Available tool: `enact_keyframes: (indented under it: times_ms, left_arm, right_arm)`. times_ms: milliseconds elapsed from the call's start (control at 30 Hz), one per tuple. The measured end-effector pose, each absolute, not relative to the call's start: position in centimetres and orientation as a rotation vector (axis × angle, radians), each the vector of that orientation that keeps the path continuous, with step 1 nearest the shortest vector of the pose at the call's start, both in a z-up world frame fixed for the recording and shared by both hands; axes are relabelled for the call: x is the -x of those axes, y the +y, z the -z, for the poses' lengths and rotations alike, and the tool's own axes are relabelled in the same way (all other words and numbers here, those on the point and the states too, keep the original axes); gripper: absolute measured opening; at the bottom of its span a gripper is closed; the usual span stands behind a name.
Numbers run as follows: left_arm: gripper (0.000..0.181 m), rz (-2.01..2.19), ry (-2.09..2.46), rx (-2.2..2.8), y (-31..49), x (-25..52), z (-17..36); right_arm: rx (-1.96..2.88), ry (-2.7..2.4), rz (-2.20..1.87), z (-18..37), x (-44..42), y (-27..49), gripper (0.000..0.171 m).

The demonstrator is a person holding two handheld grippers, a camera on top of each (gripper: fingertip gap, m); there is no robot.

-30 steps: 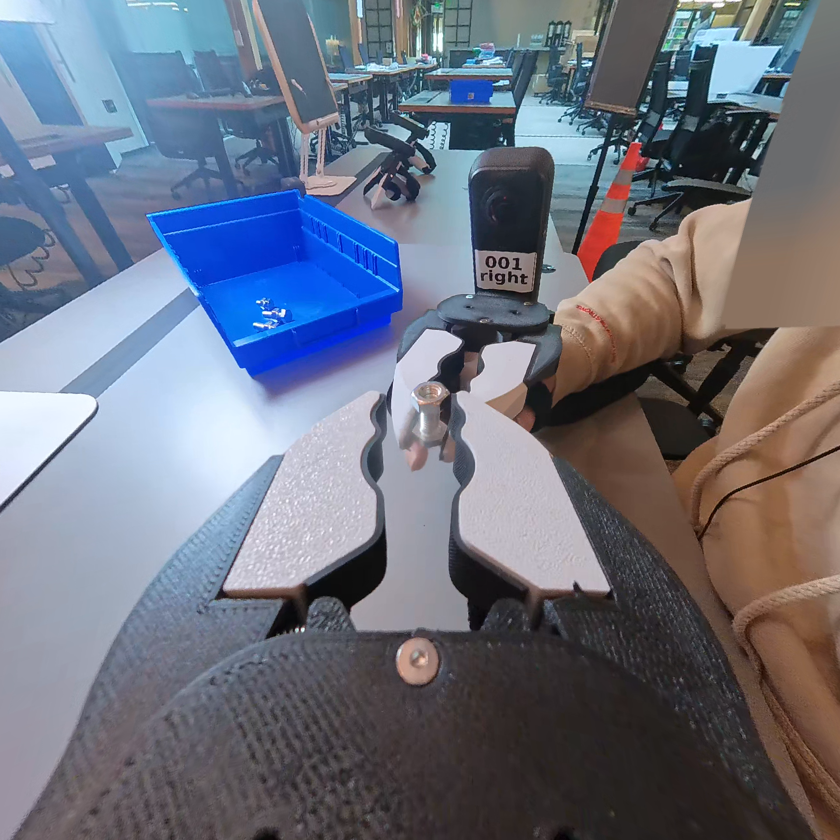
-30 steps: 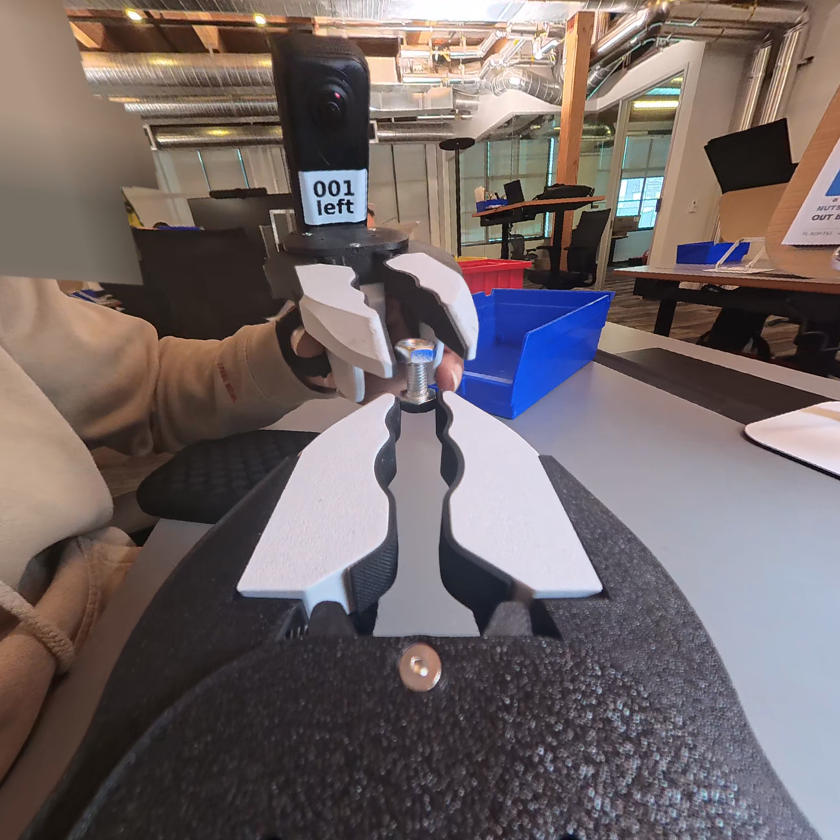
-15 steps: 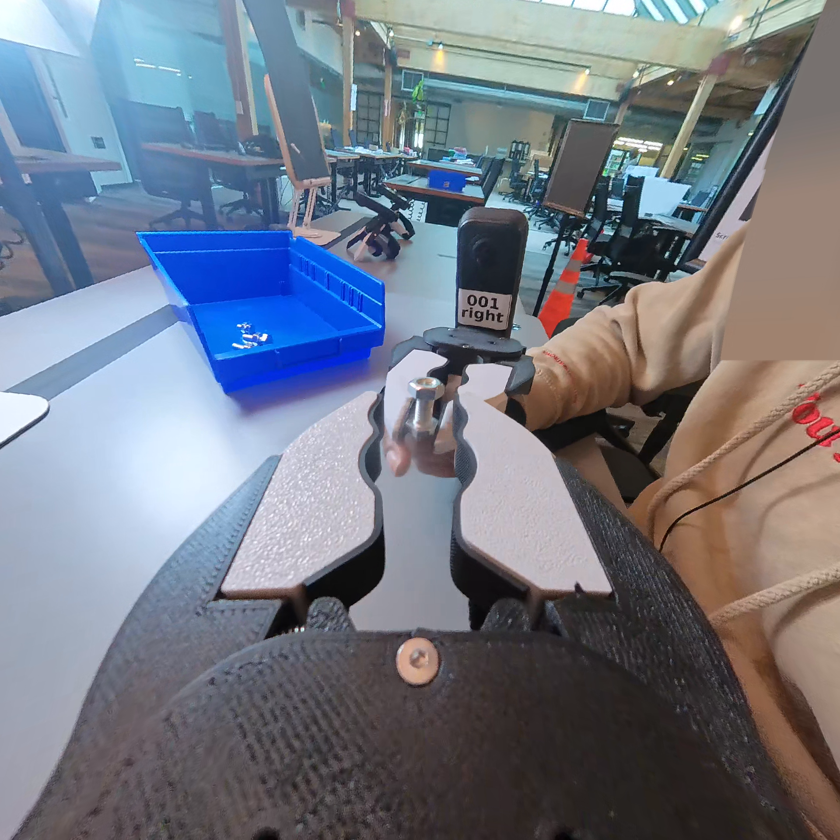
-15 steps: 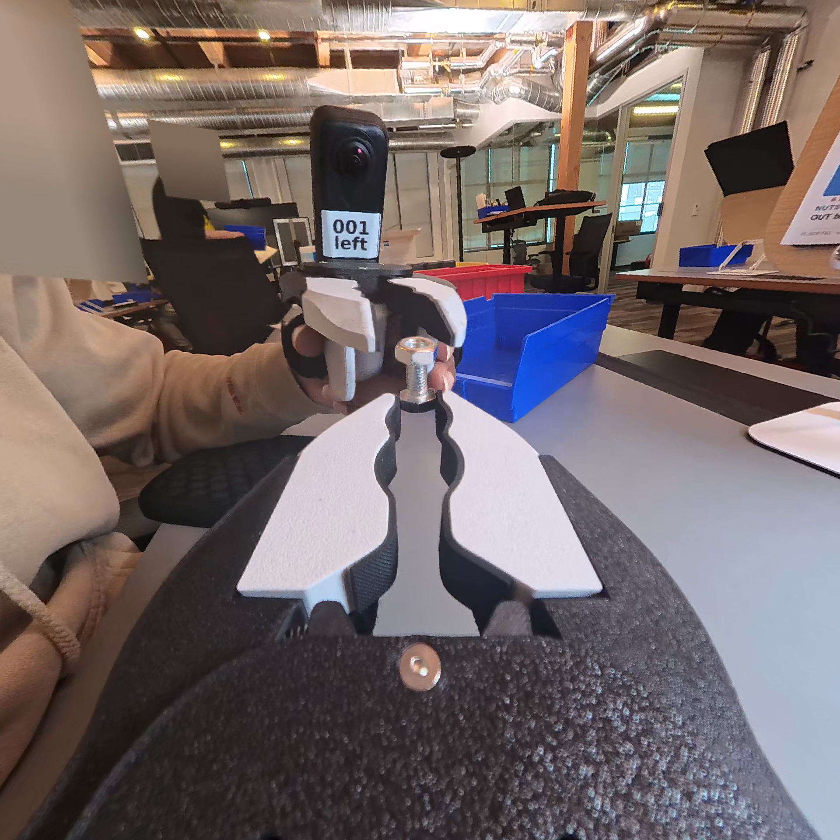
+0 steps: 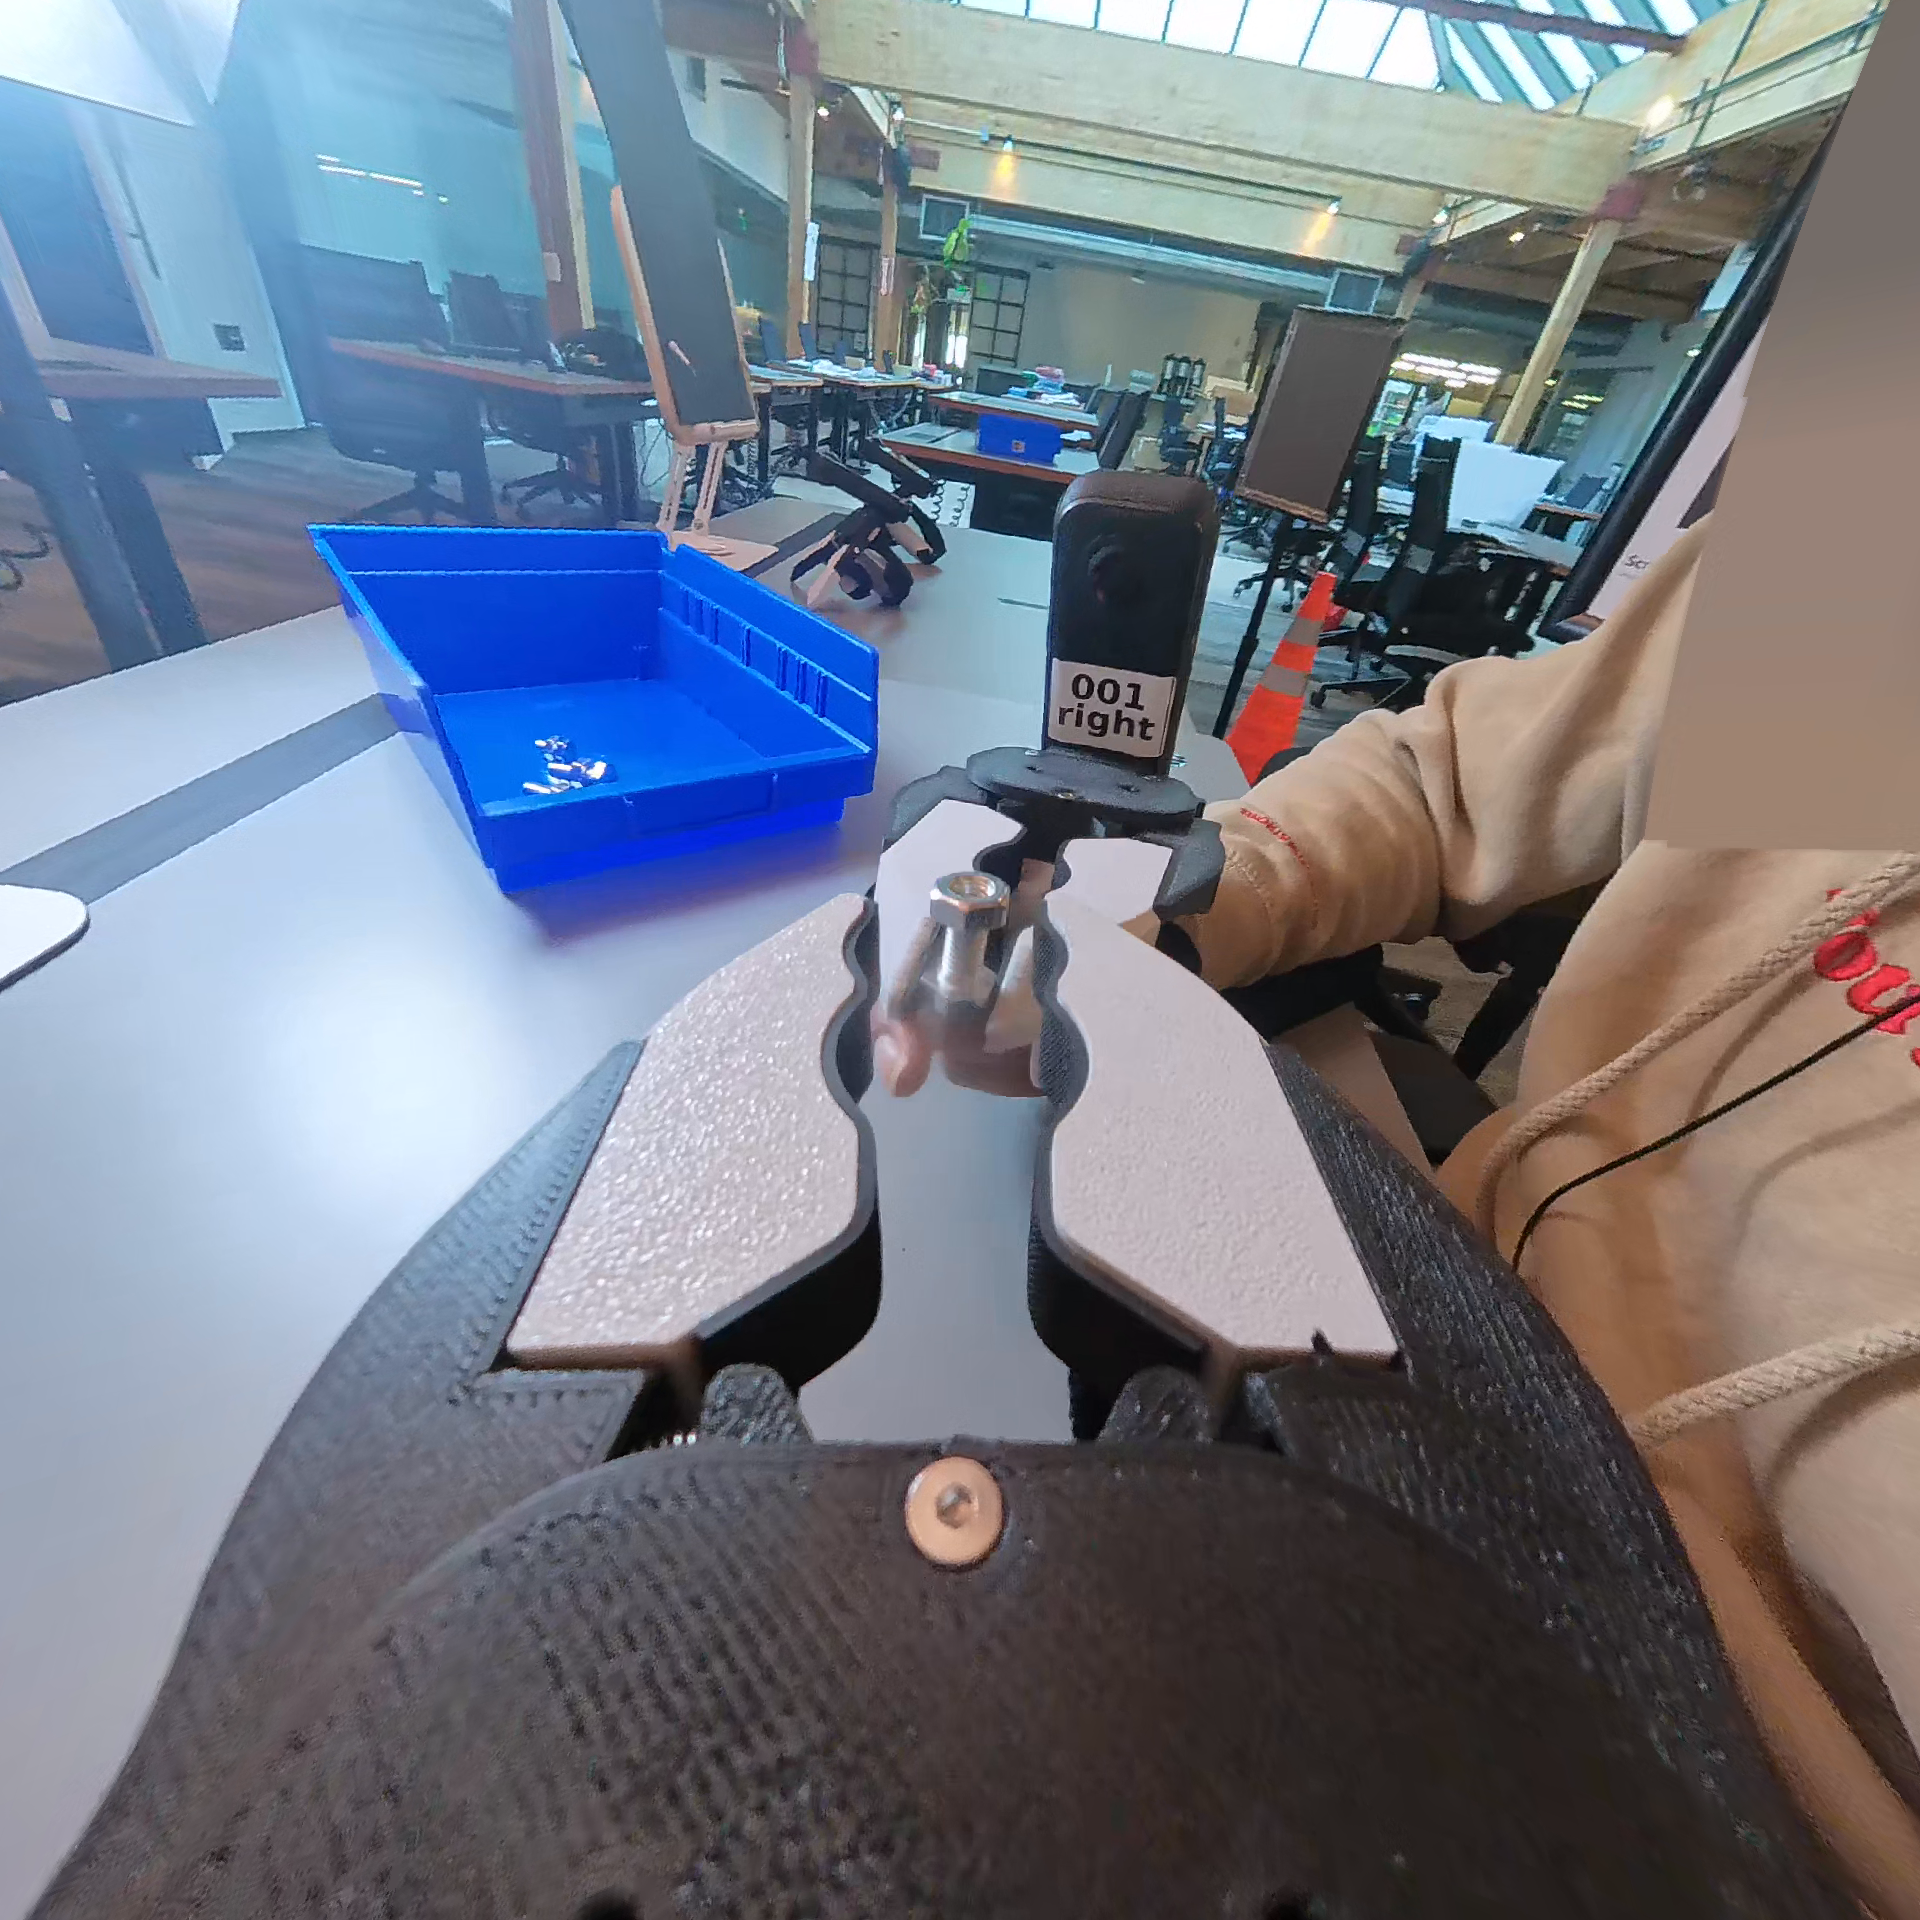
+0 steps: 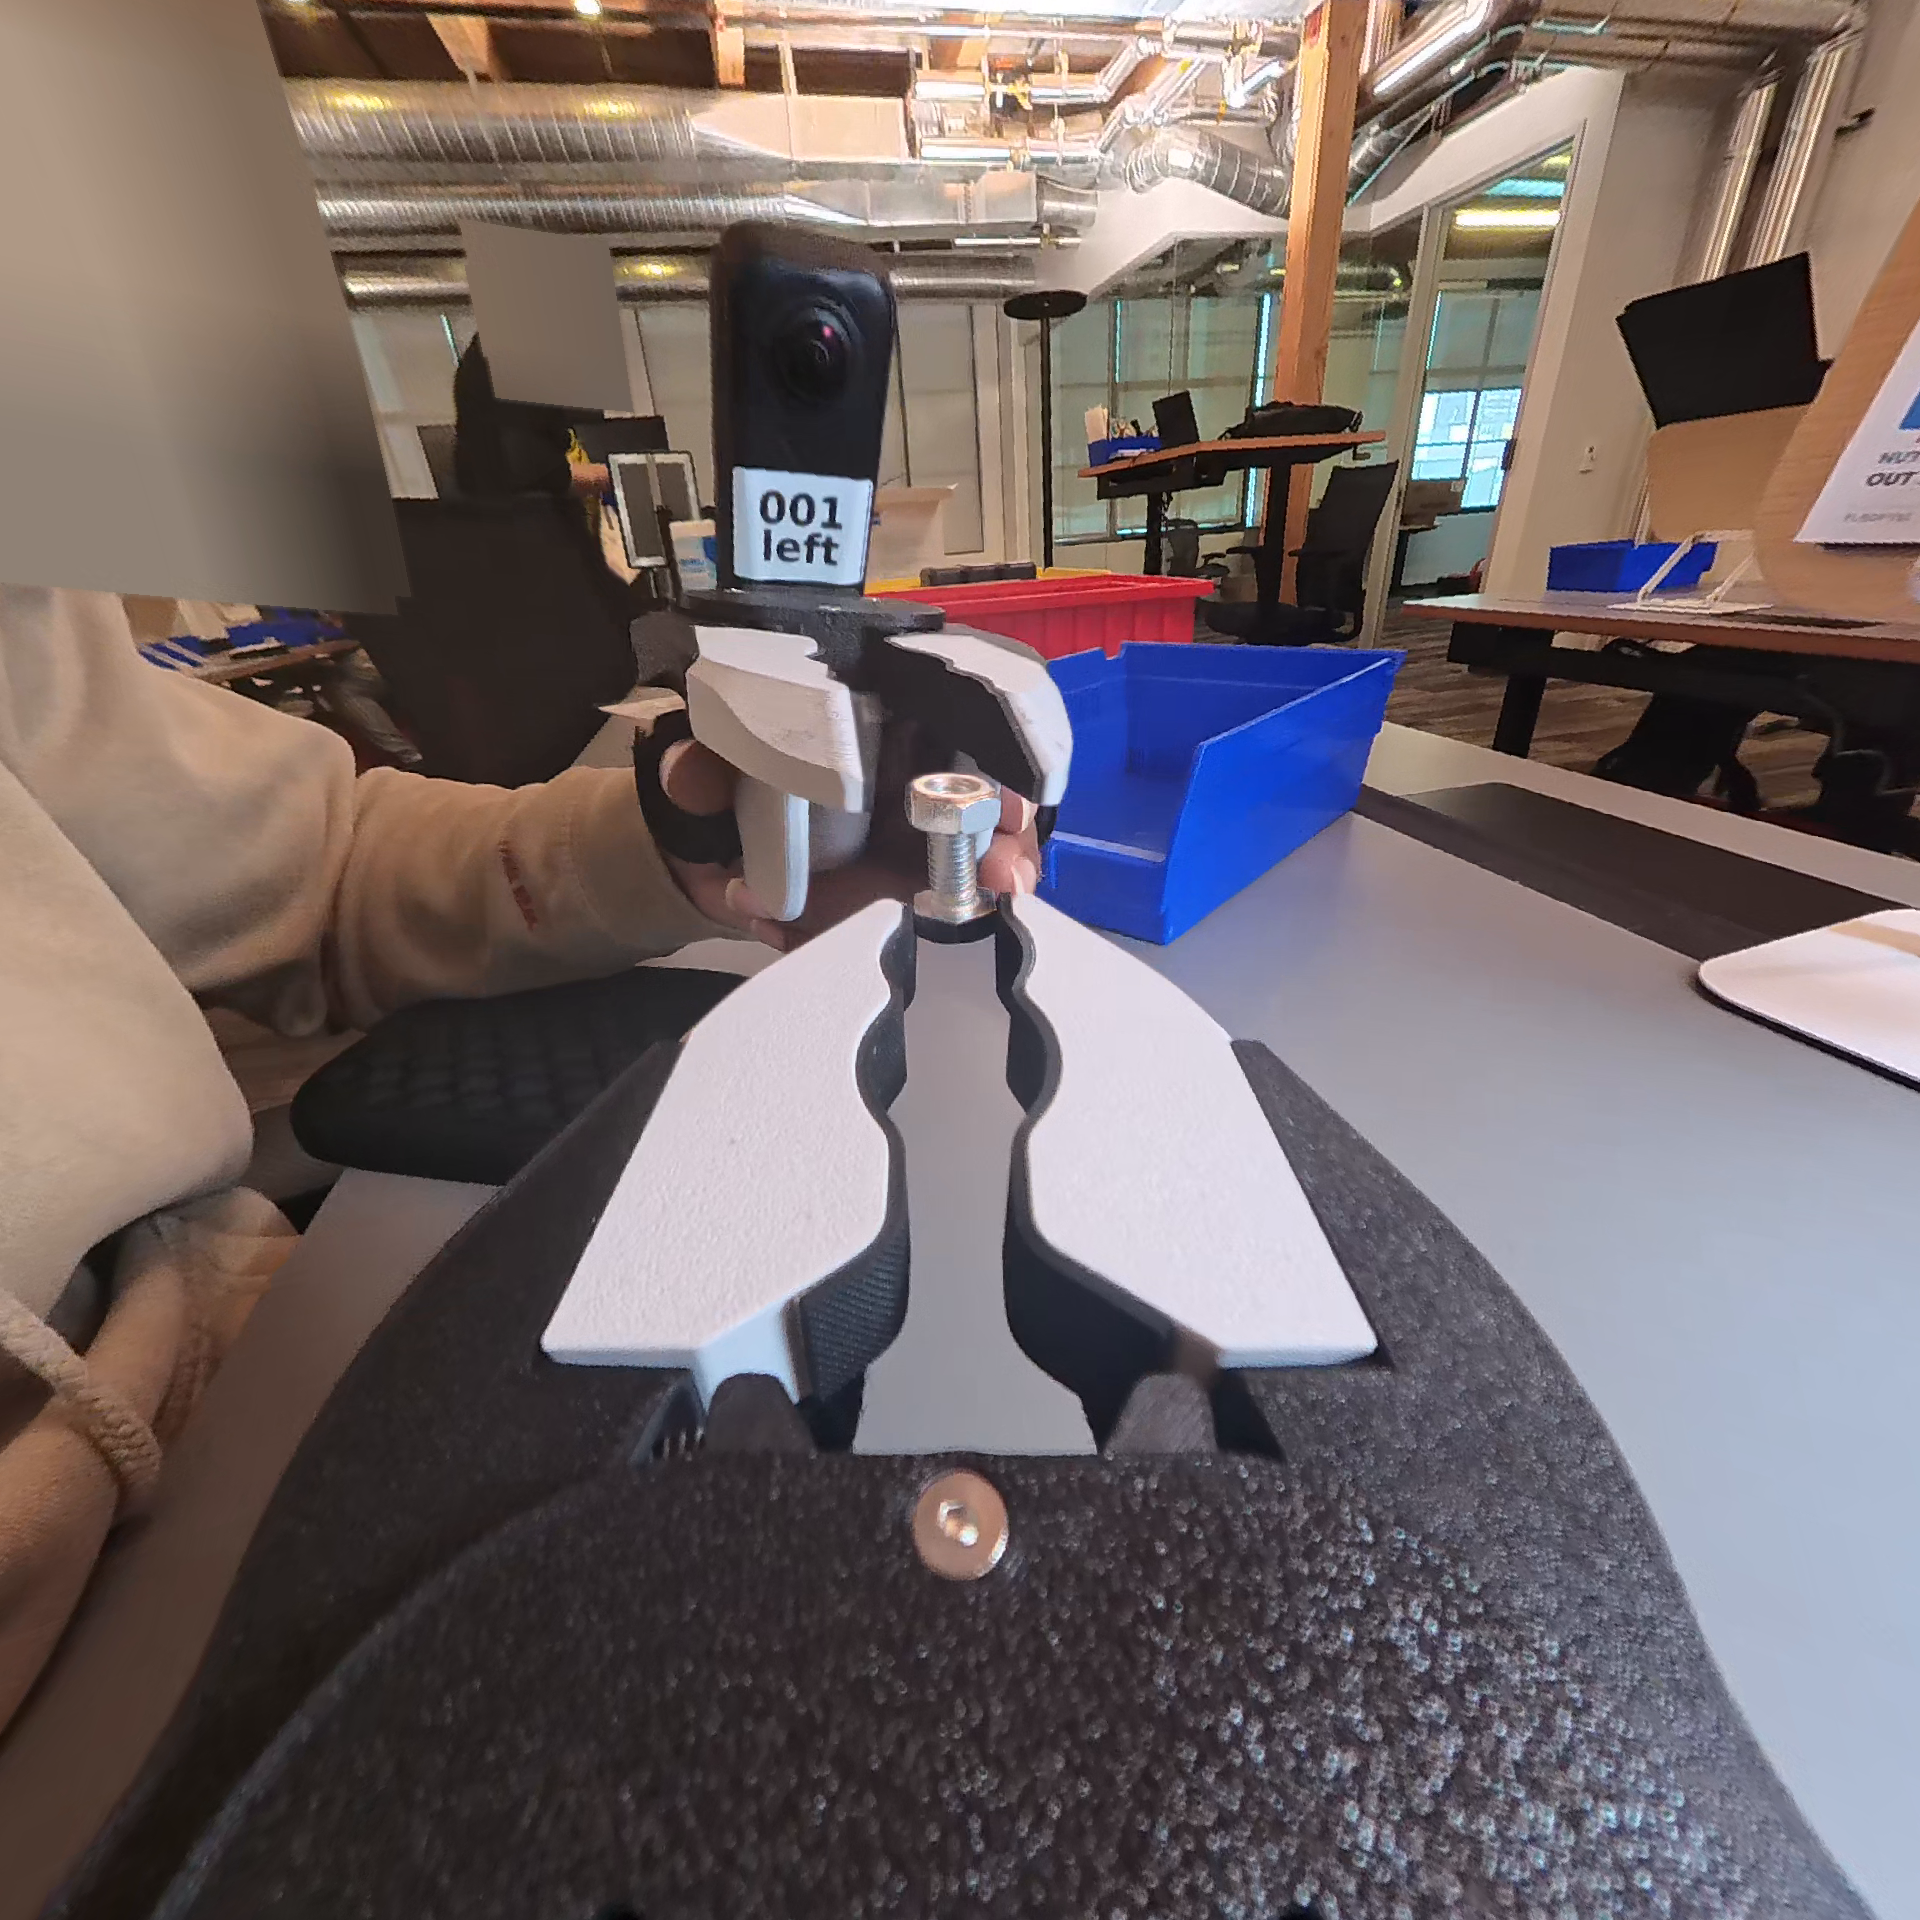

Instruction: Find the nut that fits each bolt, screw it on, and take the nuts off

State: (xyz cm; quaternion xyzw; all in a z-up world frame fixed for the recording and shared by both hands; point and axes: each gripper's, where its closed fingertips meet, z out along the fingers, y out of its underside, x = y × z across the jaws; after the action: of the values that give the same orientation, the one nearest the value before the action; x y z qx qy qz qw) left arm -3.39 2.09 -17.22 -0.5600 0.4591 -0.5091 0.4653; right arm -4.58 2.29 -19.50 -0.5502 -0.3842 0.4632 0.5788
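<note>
My right gripper [image 6: 957, 925] is shut on the head of a silver bolt [image 6: 951, 871] and holds it upright above the grey table [image 6: 1507, 1091]. A hex nut [image 6: 947, 805] sits at the top of the bolt's thread. My left gripper [image 5: 953, 940] is open and empty, its tips just short of the bolt [image 5: 951, 971] and nut [image 5: 968, 902]. In the right wrist view the left gripper [image 6: 914, 790] hangs tilted behind and above the nut, apart from it. The right gripper [image 5: 1023, 883] faces me in the left wrist view.
A blue bin [image 5: 665, 634] with several small metal parts [image 5: 569, 774] stands on the table to the left; it also shows in the right wrist view [image 6: 1247, 748]. A white pad [image 6: 1829, 987] lies at the table's right. The person's sleeved arms flank the grippers. Both grippers' tips are close together, under 4 cm apart.
The left gripper has drawn back and up from the nut, which stays on the bolt. The right gripper still holds the bolt upright.
</note>
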Motion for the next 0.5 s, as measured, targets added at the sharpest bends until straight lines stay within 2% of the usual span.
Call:
enact_keyframes:
  times_ms: [100,167,267,400,500]
  left_arm:
    - [0.025,1.209,1.122,1.386,2.6,3.5,17.5]
    - [0.009,1.188,1.041,1.417,4.0,4.4,17.4]
    - [0.013,1.239,1.012,1.417,4.2,4.8,17.1]
    - [0.028,1.250,1.087,1.355,2.4,3.8,17.0]
    - [0.029,1.213,1.103,1.385,2.5,3.3,17.7]
  right_arm:
    - [1.281,-0.896,-1.080,19.4,4.6,2.3,0.014]
    - [1.264,-0.879,-1.100,19.0,4.3,2.2,0.014]
    - [1.264,-0.883,-1.085,19.0,4.3,2.3,0.014]
    - [1.284,-0.894,-1.081,19.4,4.6,2.4,0.014]
    - [1.281,-0.895,-1.080,19.4,4.6,2.3,0.014]
